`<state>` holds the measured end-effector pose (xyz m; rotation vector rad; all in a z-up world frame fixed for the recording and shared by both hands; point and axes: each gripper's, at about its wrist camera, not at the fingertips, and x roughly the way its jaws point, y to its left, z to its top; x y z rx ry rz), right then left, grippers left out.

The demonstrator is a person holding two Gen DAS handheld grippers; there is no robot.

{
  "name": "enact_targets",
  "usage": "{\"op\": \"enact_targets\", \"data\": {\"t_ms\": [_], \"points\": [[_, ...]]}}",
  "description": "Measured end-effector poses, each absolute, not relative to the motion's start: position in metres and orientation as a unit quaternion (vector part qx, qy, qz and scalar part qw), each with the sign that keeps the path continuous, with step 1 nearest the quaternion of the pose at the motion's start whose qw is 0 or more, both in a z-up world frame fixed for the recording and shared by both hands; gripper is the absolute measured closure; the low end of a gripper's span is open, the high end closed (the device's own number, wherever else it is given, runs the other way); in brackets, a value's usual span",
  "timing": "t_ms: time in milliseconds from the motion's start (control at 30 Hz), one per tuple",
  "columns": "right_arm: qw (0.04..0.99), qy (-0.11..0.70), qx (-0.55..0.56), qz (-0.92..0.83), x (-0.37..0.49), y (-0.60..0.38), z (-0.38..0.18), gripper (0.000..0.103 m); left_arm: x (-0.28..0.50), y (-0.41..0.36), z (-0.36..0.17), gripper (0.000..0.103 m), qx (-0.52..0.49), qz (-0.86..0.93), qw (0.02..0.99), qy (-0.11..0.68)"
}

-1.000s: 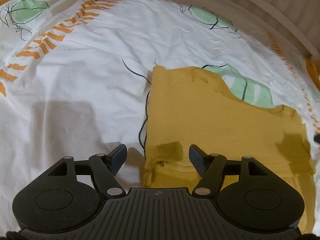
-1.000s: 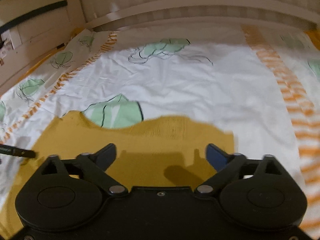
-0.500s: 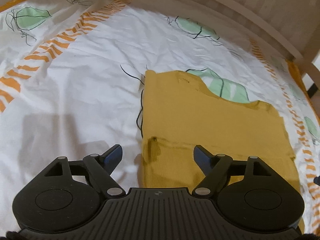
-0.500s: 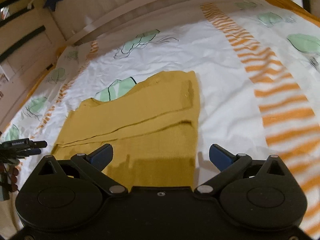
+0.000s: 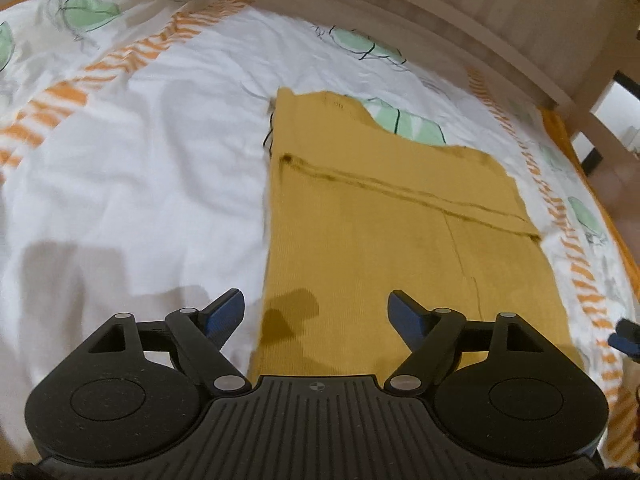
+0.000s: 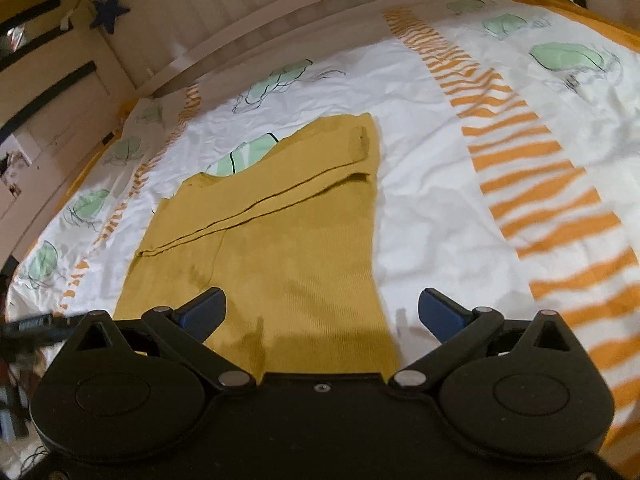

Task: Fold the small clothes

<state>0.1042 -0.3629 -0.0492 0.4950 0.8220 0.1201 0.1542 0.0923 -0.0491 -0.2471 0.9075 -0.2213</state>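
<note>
A mustard-yellow knitted top (image 5: 392, 232) lies flat on the bed, both sleeves folded across its chest in a band below the neckline. My left gripper (image 5: 316, 308) hovers open above the garment's near left edge, nothing between its blue pads. In the right wrist view the same top (image 6: 288, 248) stretches away from me, with a folded sleeve cuff (image 6: 360, 142) near its far right corner. My right gripper (image 6: 322, 310) is open over the garment's near right edge and holds nothing. The right gripper's tip (image 5: 626, 338) shows at the far right of the left wrist view.
The bed cover (image 5: 132, 168) is white with orange striped bands (image 6: 540, 184) and green leaf prints. A pale slatted bed rail (image 6: 320, 12) curves along the far side. A dark blue star (image 6: 110, 10) hangs at the upper left. Cluttered floor shows past the bed's left edge.
Both grippers have drawn back from the top toward its hem, so more of the garment shows. The folded sleeves now lie flat, released. The right view has rolled.
</note>
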Motion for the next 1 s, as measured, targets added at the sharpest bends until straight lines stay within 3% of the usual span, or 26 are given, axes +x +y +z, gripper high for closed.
{"op": "enact_targets", "data": {"t_ms": [833, 1000], "points": [[0.875, 0.406, 0.26, 0.054, 0.049, -0.365, -0.062, 0.0, 0.071, 0.103, -0.083, 0.021, -0.089, -0.086, 0.878, 0.461], [0.875, 0.406, 0.258, 0.055, 0.045, -0.365, -0.063, 0.0, 0.07, 0.094, -0.086, 0.009, -0.074, -0.098, 0.878, 0.462]]}}
